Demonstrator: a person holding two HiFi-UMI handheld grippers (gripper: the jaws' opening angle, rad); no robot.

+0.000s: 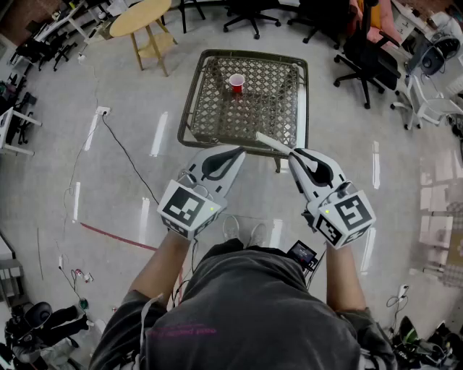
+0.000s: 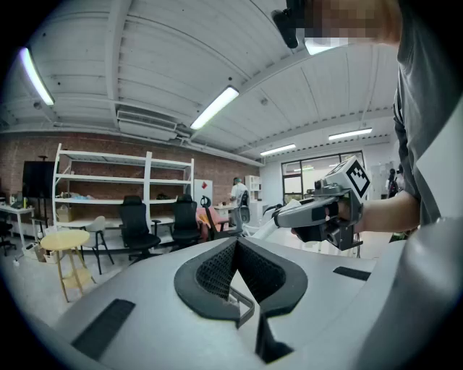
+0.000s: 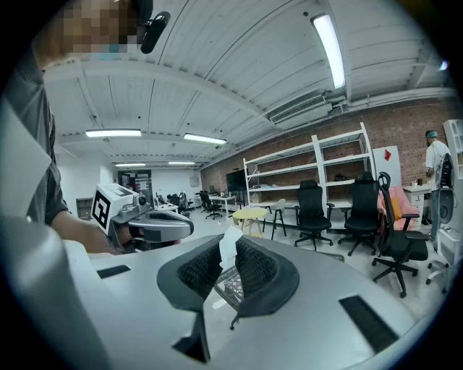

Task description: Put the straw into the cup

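White paper-wrapped straw (image 1: 271, 142) is pinched between the black ribbed fingers (image 3: 257, 269) of my right gripper (image 1: 295, 155). The two pads are drawn narrow and press on it from both sides. In the right gripper view a short white end stands up out of the grip toward 12 o'clock. From the head view, the longer end runs out of the tips toward 10 o'clock and shows against the near rim of the woven lattice table with a dark frame (image 1: 271, 101). Small red cup (image 1: 236, 83) stands upright on that table, near its far edge, at 12 o'clock from me and well apart from the straw. My left gripper (image 1: 237, 152) is held level with the right one, at 9 o'clock from it, and the two tips are near each other but not touching. Its fingers meet at their tips with nothing between them, leaving only a small diamond-shaped gap behind the tips in the left gripper view. Both grippers are held in front of my chest, short of the table. Beyond it, a round pale wooden stool table (image 1: 141, 16) stands at 11 o'clock and black office chairs (image 1: 362, 58) at 1 o'clock on the glossy grey floor (image 1: 130, 173).
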